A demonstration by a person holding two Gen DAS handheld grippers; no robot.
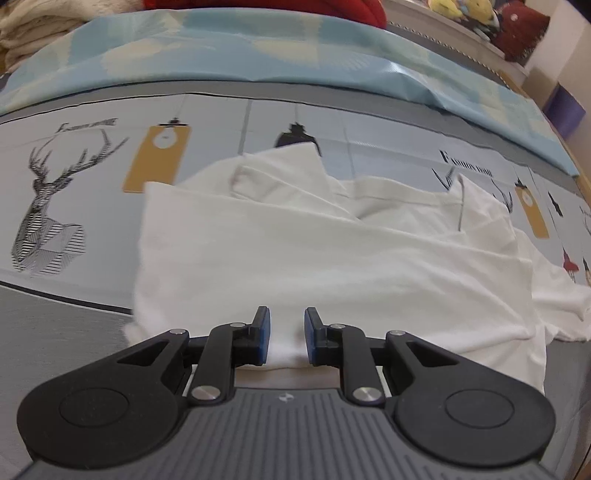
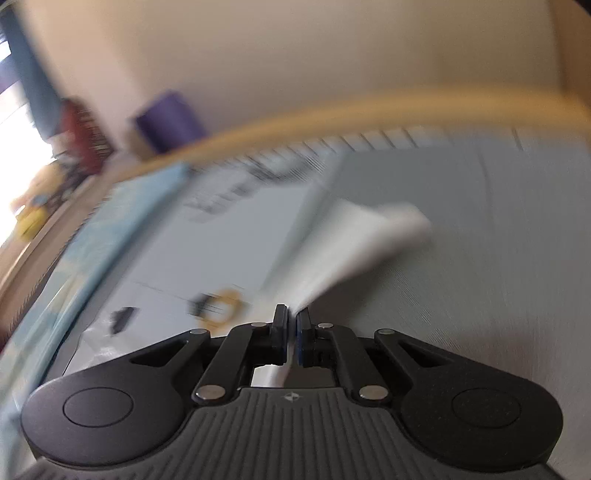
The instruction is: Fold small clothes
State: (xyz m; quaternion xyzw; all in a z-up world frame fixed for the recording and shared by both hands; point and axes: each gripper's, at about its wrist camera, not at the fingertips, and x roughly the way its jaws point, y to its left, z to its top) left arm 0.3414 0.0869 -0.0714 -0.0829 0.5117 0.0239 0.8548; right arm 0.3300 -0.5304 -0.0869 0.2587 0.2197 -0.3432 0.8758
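Note:
A white T-shirt (image 1: pixel 314 251) lies spread and partly folded on a grey printed bedsheet (image 1: pixel 74 206). My left gripper (image 1: pixel 286 338) is open, its blue pads on either side of the shirt's near edge without pinching it. In the right wrist view my right gripper (image 2: pixel 291 332) is shut on a piece of the white T-shirt (image 2: pixel 354 243), which stretches away from the pads over the sheet. That view is blurred by motion.
A light blue patterned cover (image 1: pixel 258 48) lies across the back of the bed, with a red cloth (image 1: pixel 266 5) and plush toys (image 1: pixel 472 14) behind it. A purple box (image 2: pixel 170 122) stands by the wall. The bed's wooden edge (image 2: pixel 332 110) curves across the right wrist view.

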